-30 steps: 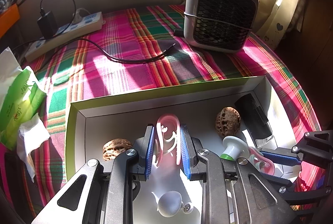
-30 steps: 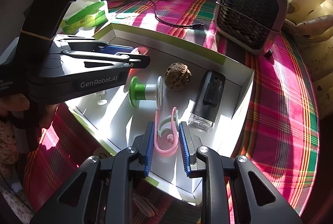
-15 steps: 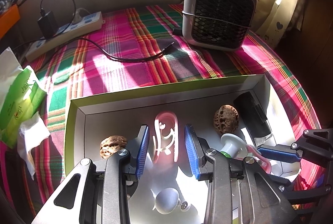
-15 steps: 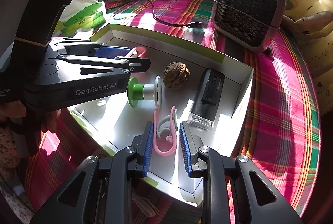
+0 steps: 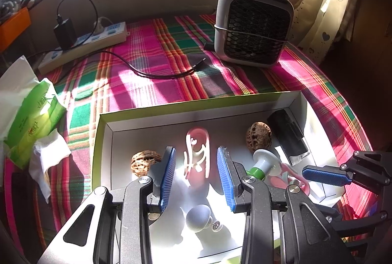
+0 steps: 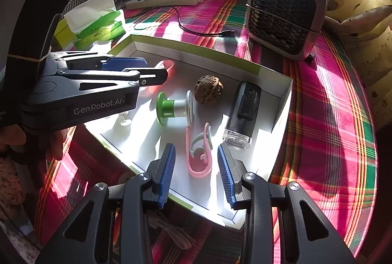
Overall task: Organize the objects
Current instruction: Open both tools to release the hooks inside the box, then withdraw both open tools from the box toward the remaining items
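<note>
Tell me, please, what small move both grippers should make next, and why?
Probably lift both straight up out of the box. The left gripper and the right gripper have just been opening; each pink clip lies on the box floor between pads that no longer press it, so both look released.

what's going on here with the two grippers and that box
A person is sorting small things into a shallow white box on a plaid cloth, with a gripper in each hand. Both have just been opening. The left gripper stands around one pink clip, its pads clear of it. The right gripper likewise stands open around a second pink clip near the box's front corner. Both clips lie in the box with two walnuts, a green-and-white spool and a black device.
</note>
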A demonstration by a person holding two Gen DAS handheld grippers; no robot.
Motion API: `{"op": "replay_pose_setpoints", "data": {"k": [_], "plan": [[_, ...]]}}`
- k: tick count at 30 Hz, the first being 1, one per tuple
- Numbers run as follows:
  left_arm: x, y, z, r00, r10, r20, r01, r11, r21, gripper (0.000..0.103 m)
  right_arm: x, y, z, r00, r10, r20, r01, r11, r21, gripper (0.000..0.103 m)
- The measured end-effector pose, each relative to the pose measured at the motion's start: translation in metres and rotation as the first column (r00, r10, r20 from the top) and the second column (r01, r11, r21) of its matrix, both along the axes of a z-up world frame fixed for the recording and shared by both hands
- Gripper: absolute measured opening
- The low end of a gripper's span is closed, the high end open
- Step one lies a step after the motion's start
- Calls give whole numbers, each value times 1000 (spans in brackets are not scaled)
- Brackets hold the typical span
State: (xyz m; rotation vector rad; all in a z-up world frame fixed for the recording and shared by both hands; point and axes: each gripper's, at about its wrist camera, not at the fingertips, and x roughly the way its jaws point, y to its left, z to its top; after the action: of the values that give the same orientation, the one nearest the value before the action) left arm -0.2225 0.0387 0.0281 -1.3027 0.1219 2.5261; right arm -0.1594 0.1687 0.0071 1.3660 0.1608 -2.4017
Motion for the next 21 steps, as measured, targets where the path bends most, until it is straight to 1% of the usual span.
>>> {"op": "replay_pose_setpoints", "data": {"k": [6,9,10,12,15,18,21], "plan": [[12,-2,8,1000,-6,-22,6,1000,5,33,7,2,5,1000,-16,-23,15,1000,-23,37],[21,-1,13,998,0,-62,-2,1000,-31,33,11,2,8,999,-26,-37,25,999,-28,37],[24,-1,14,998,0,-66,-2,999,-32,33,12,2,9,999,-29,-40,27,999,-30,37],[29,-3,16,998,-10,-60,9,1000,-12,33,16,3,11,998,-32,-53,30,999,-34,37],[37,-4,18,998,-8,-69,8,1000,-13,33,22,4,13,997,-40,-63,37,999,-40,37],[45,-6,20,998,-8,-69,8,1000,6,33,28,5,16,996,-50,-80,47,998,-48,37],[56,-8,24,996,-2,-84,3,1000,13,33,35,7,18,994,-57,-94,52,997,-56,43]]}}
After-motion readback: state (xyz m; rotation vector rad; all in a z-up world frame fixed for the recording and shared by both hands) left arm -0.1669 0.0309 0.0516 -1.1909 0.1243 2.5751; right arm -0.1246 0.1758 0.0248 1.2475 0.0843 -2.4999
